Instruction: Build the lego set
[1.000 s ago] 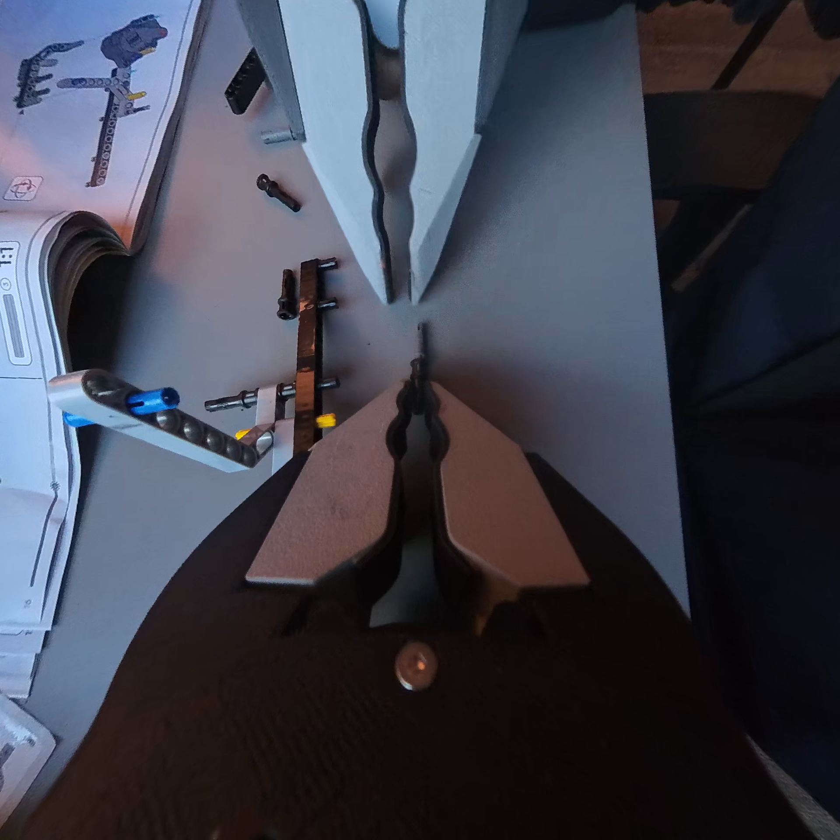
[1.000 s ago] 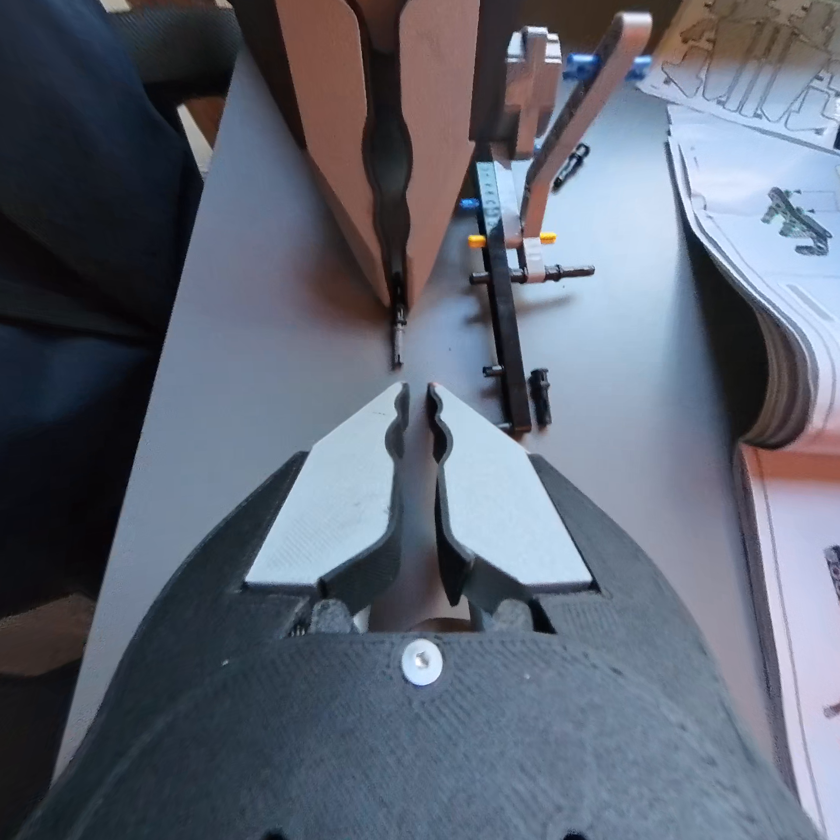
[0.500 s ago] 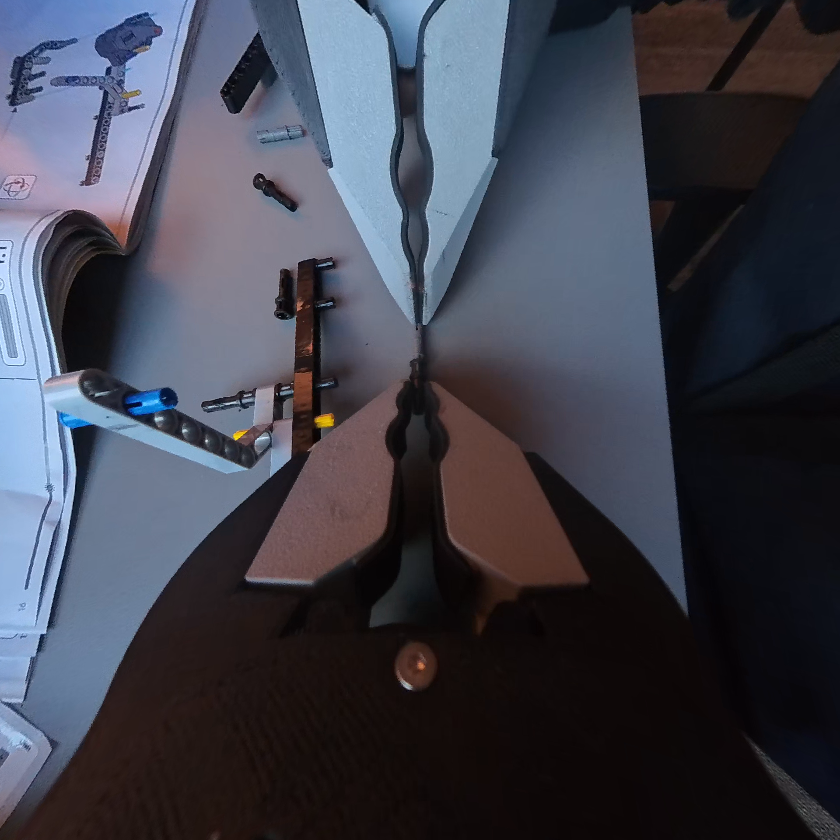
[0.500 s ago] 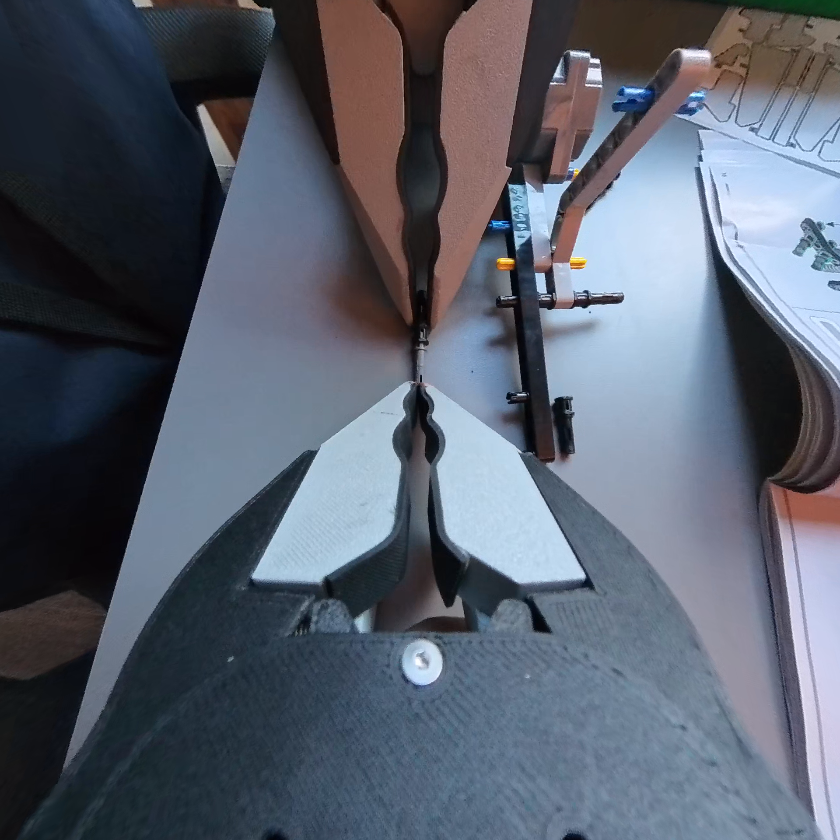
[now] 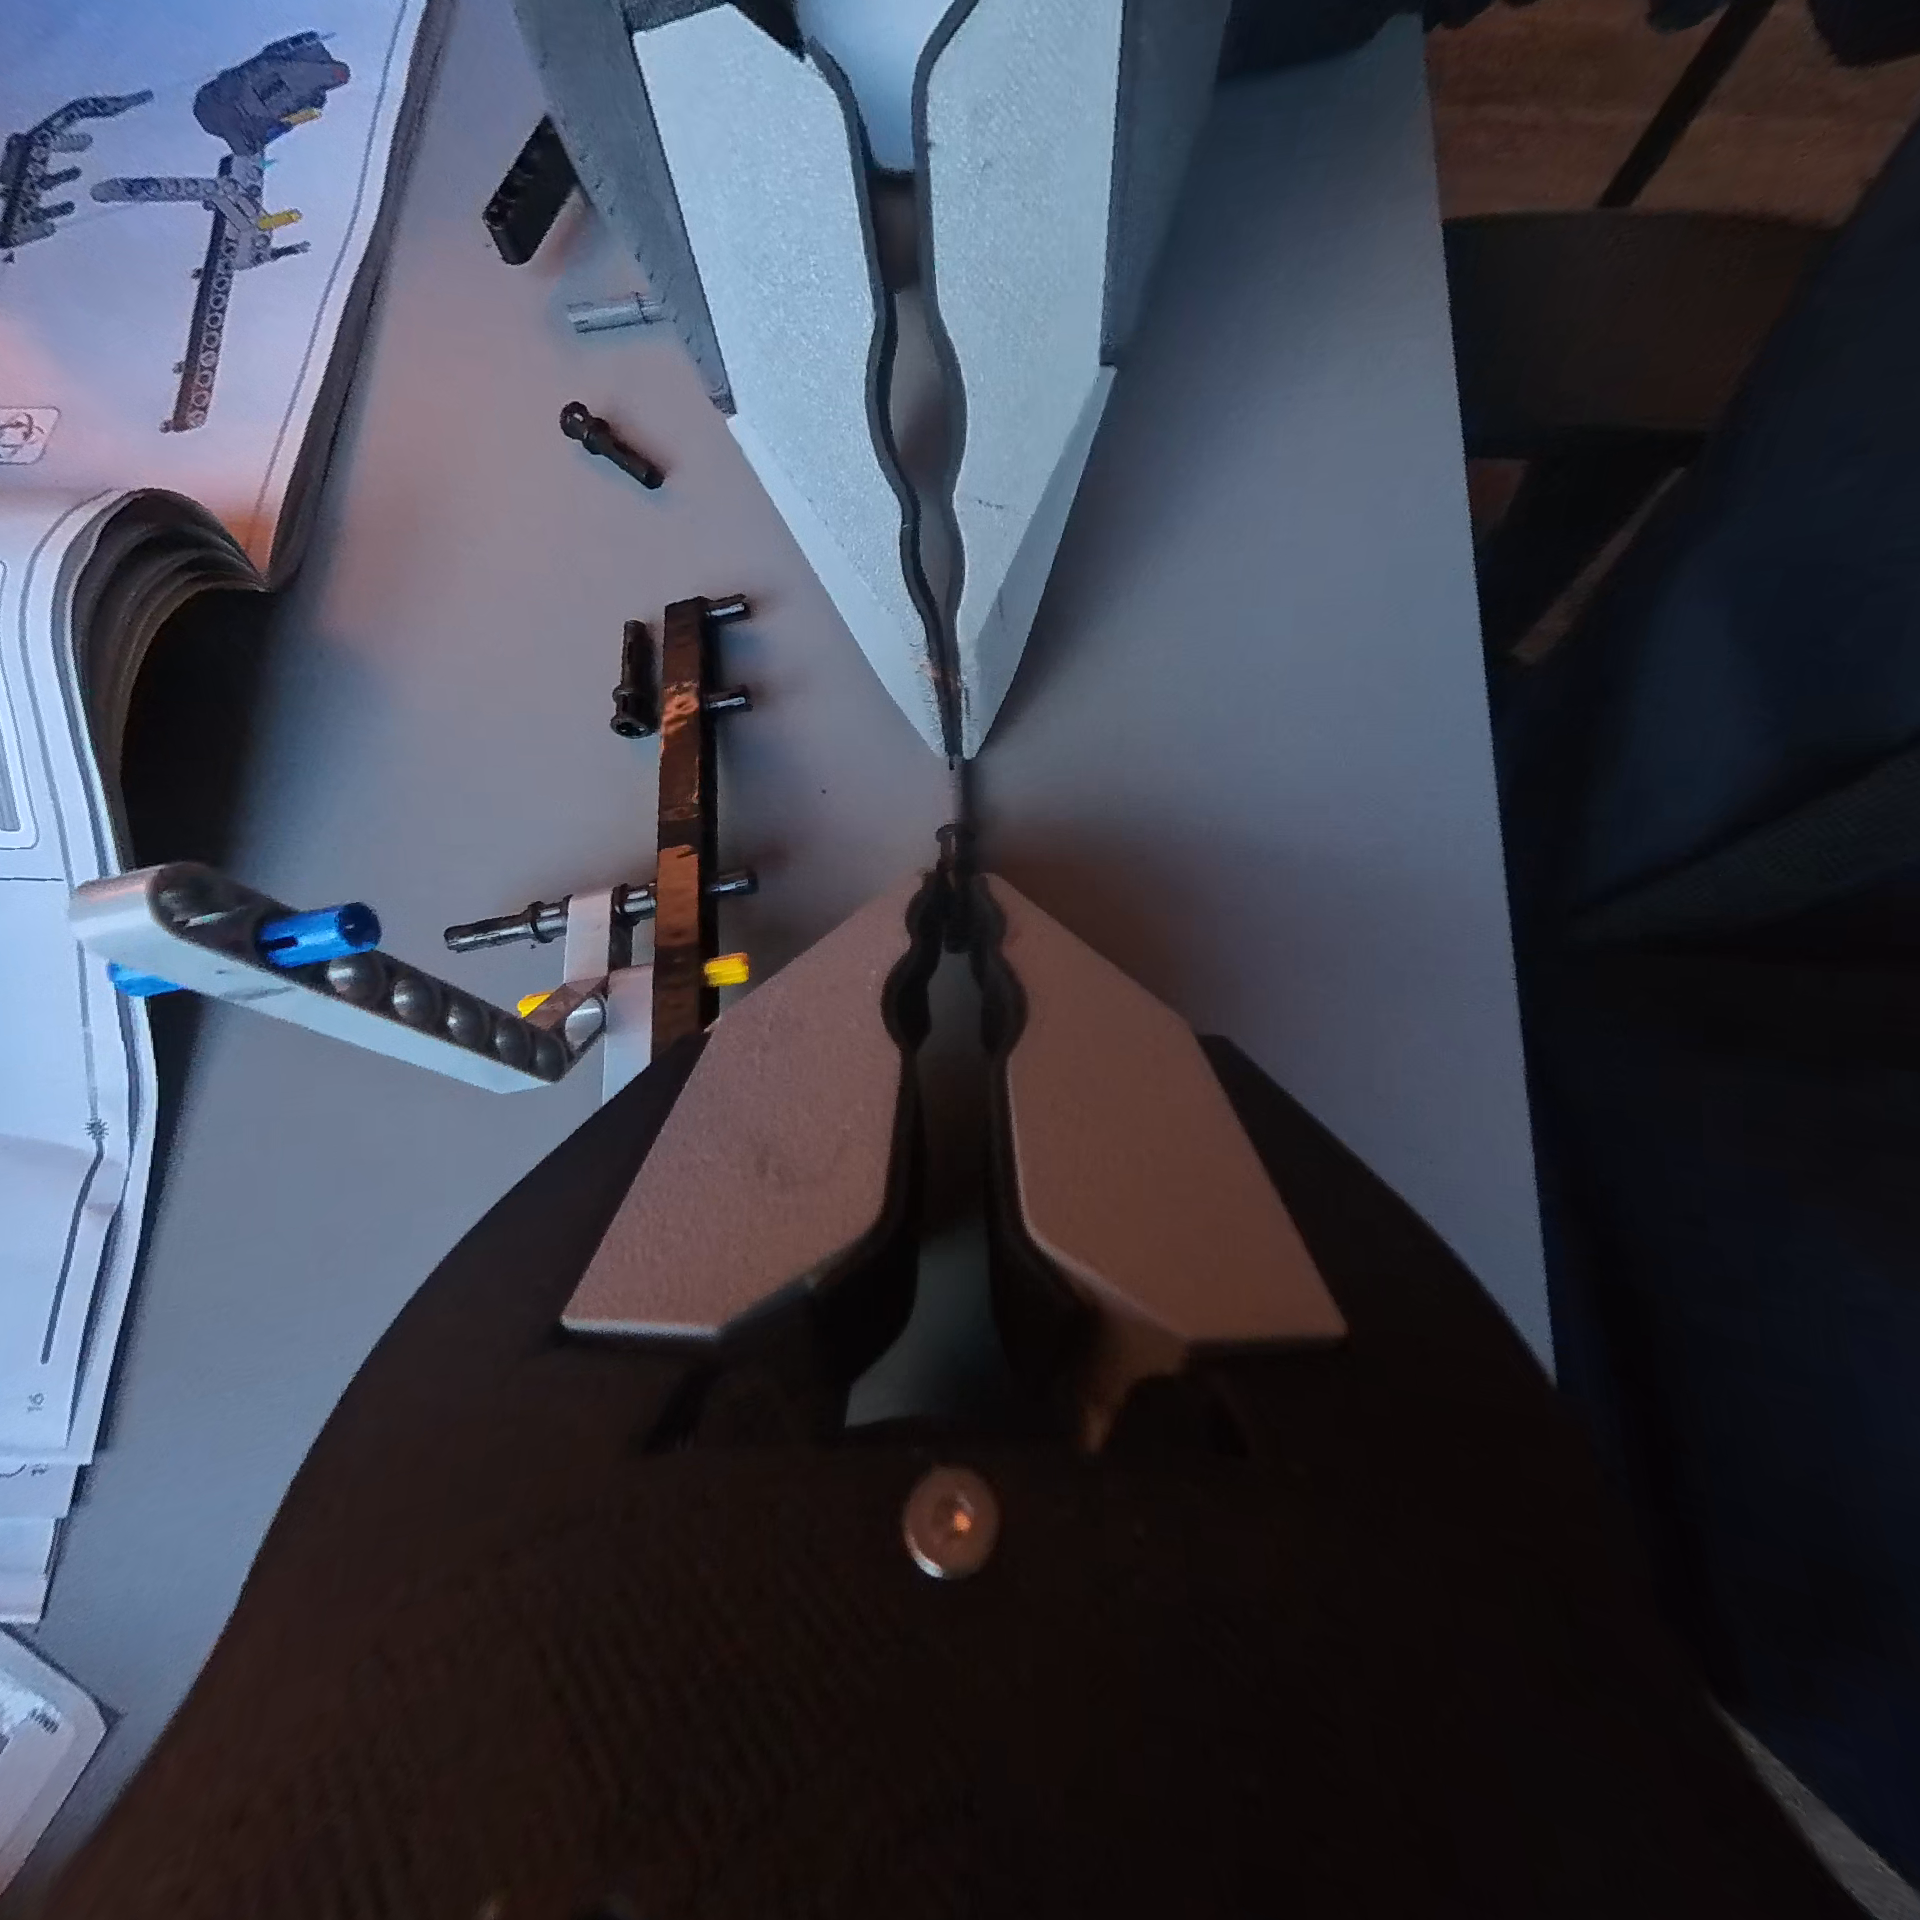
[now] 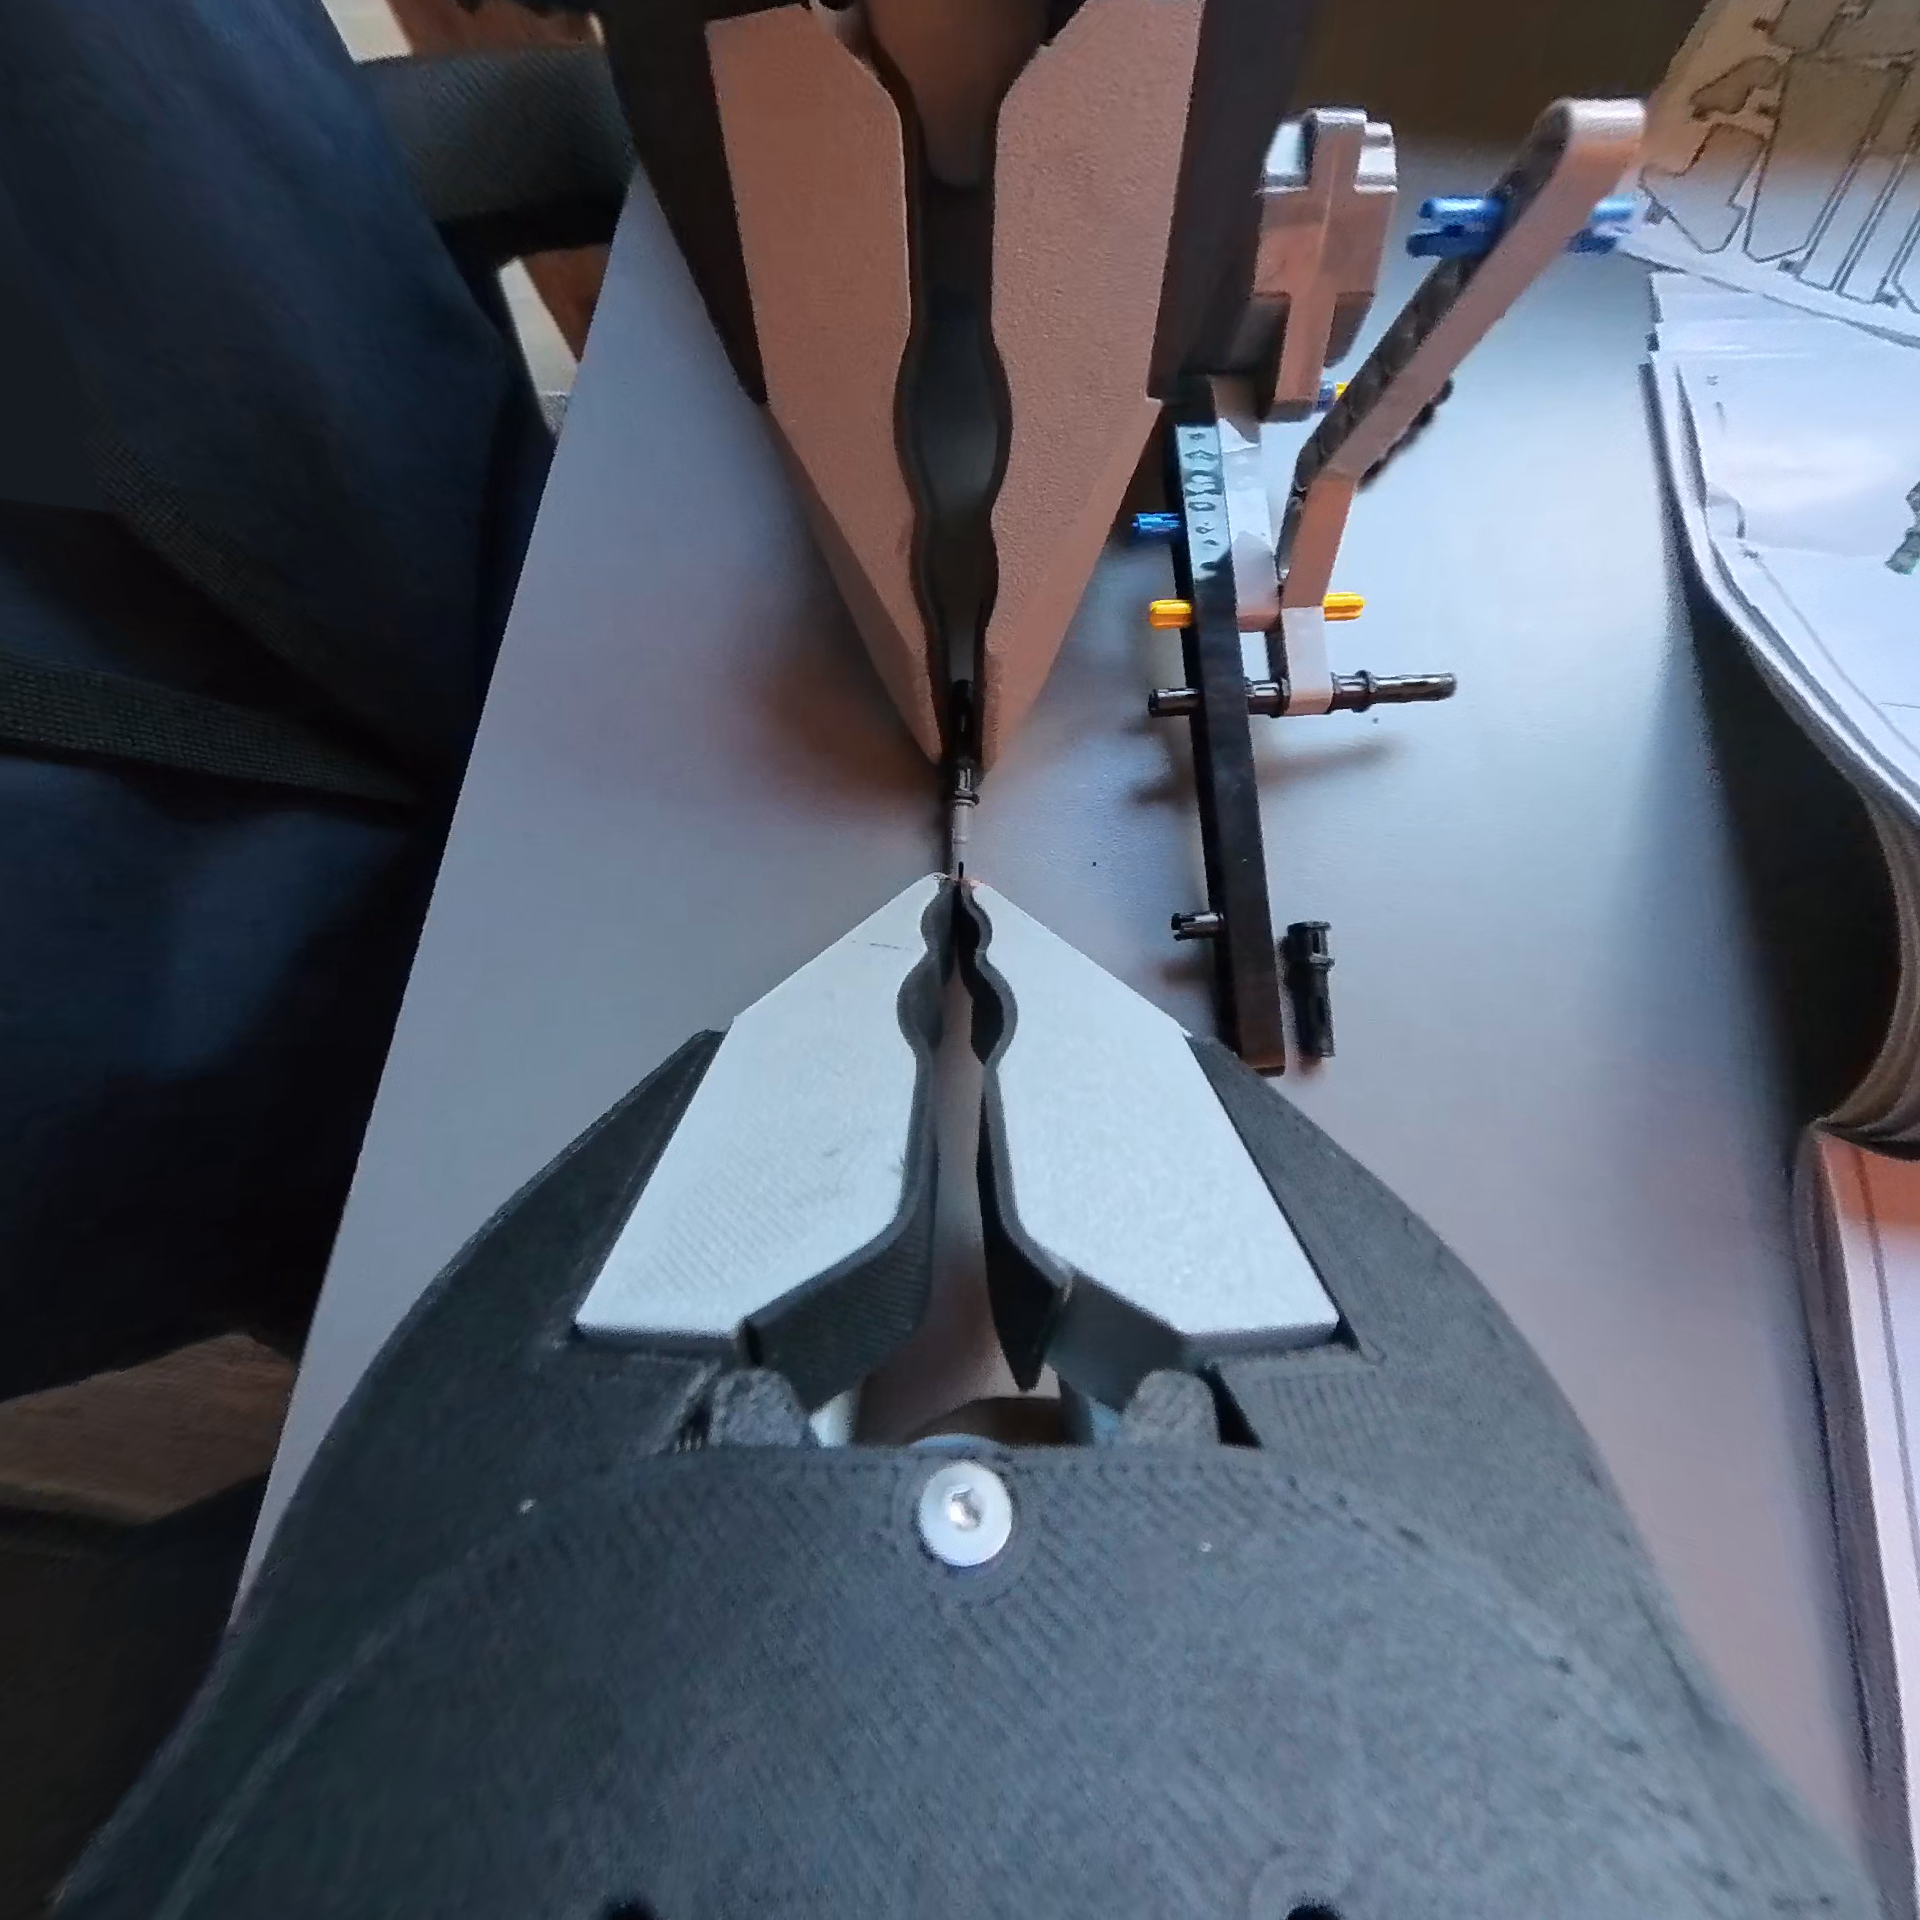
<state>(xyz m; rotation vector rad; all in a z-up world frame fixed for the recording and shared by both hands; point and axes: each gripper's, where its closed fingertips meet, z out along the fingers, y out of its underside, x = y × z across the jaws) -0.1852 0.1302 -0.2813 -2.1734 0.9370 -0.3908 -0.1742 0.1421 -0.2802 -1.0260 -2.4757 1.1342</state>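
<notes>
A thin black pin (image 5: 958,805) is held level above the grey table (image 5: 1247,727) between both grippers. My left gripper (image 5: 956,904) is shut on its near end. My right gripper (image 5: 954,743) comes in from the top of the left wrist view, shut on the far end. The right wrist view shows the same pin (image 6: 961,821) between my right gripper (image 6: 956,883) and my left gripper (image 6: 961,748). The partly built model lies beside them: a long black beam (image 5: 686,810) with pins, joined to a grey angled beam (image 5: 343,987) with a blue pin (image 5: 312,928).
Loose black pins (image 5: 613,447) (image 5: 631,681), a small grey pin (image 5: 613,312) and a short black beam (image 5: 530,192) lie on the table. The open instruction booklet (image 5: 156,208) lies left. The table edge (image 5: 1475,831) and dark blue cloth (image 6: 208,623) are close by. My left and right fingertips are right by each other.
My right gripper was open and short of the pin; it has moved in and shut on the pin's free end. My left gripper has kept its hold and place.
</notes>
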